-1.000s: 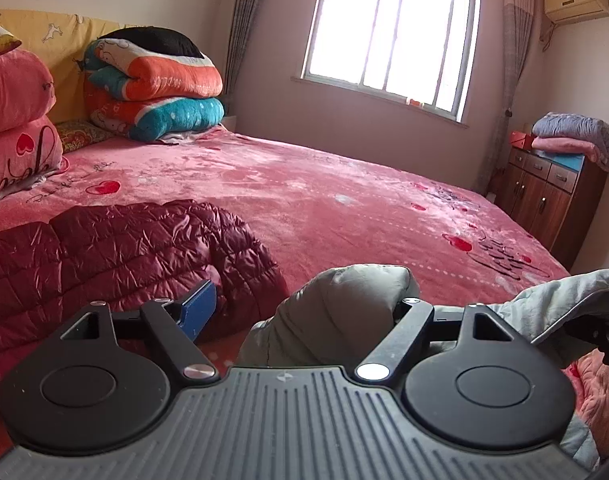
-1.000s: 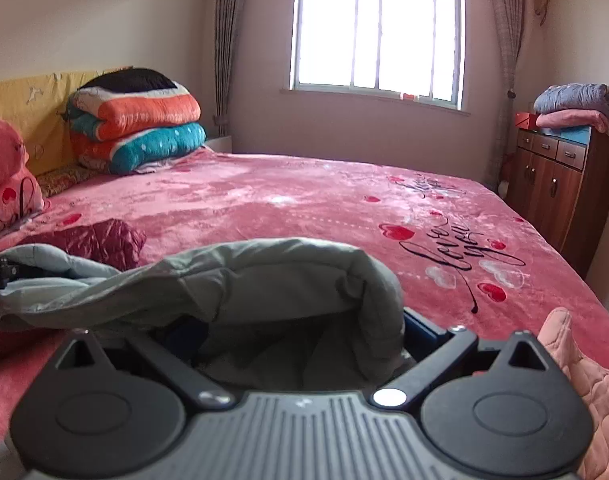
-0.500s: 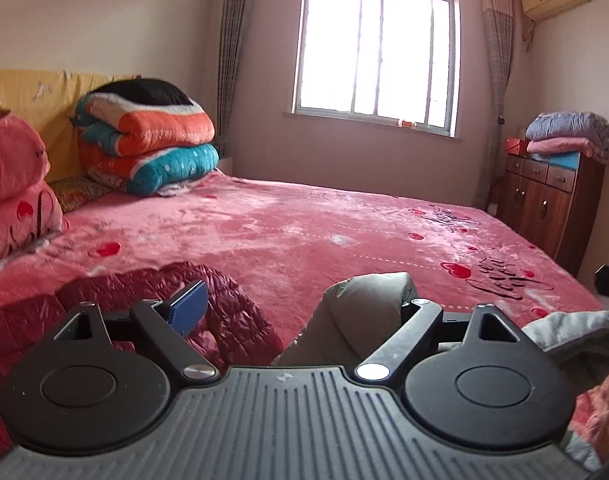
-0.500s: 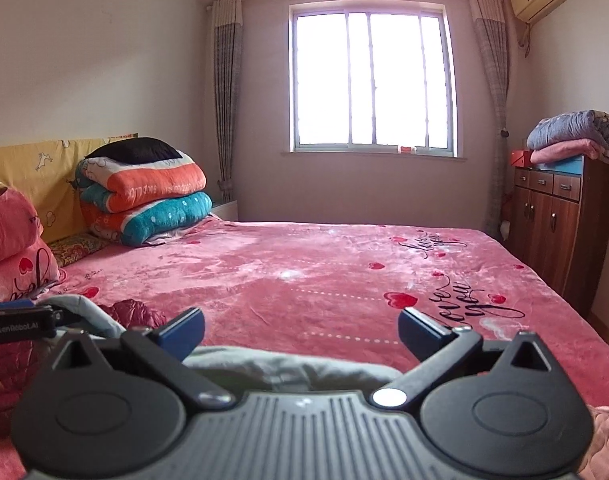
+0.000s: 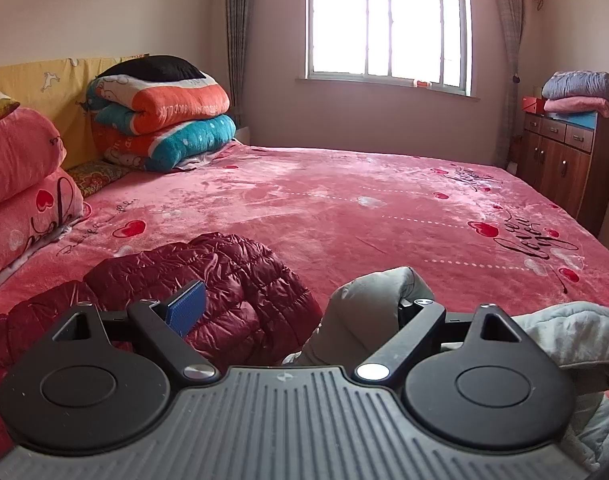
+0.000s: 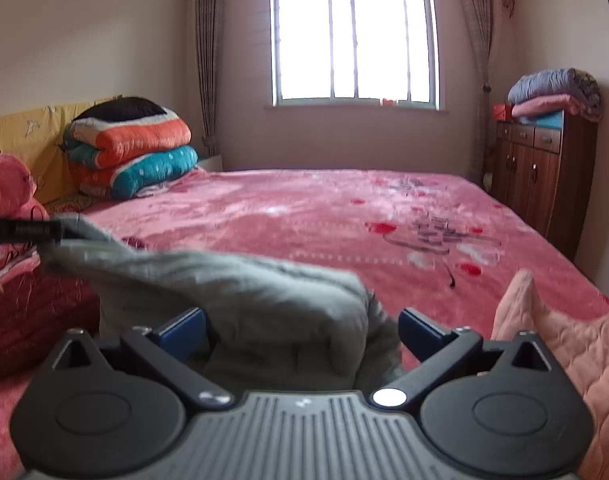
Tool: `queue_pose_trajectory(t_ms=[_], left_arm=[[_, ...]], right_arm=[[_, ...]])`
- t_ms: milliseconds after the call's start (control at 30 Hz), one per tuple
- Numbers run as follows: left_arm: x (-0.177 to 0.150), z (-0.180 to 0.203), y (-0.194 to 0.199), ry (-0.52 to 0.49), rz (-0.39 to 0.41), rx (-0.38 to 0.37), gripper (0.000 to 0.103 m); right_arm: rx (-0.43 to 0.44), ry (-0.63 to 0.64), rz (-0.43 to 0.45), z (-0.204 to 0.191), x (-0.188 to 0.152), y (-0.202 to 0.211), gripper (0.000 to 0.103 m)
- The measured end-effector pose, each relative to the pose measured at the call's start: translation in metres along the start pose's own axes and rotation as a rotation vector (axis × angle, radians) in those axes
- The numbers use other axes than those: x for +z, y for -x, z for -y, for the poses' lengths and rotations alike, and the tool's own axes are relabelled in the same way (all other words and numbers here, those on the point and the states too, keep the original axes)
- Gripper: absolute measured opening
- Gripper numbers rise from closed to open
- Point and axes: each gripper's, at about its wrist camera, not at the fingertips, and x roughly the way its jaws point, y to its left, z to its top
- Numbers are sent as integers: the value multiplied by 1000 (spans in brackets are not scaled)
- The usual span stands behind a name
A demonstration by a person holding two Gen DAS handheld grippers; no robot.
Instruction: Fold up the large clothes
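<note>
At the lower centre of both views, the grey jacket (image 6: 264, 292) is being lifted unfolded by the wide-spread left gripper (image 5: 300, 308) and right gripper (image 6: 300, 332), with folding seemingly barely begun.

A grey padded garment (image 6: 240, 292) lies bunched near the edge of the pink bed, its soft quilted cloth folded over on itself in a thick roll, one end drawn out long and lifted toward the left. Beside it lies a dark red quilted puffer jacket (image 5: 208, 280), shiny and crumpled, spread low on the cover, touching the grey one.
</note>
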Motion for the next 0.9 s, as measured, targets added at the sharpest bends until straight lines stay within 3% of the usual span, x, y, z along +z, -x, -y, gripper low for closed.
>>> queue_pose_trajectory(t_ms=[233, 533, 633, 800, 900], left_arm=[[5, -9, 23, 159, -75, -225, 103], [-16, -6, 54, 218, -144, -320, 103], [-25, -6, 65, 215, -180, -386, 103], [-35, 4, 87, 140, -188, -368, 103], [-40, -1, 102, 144, -164, -338, 103]], right_arm=[[17, -54, -128, -7, -62, 14, 102], [5, -49, -152, -2, -86, 34, 102], [4, -66, -154, 2, -91, 40, 102], [15, -74, -154, 4, -96, 47, 102], [29, -76, -174, 3, -103, 48, 102]])
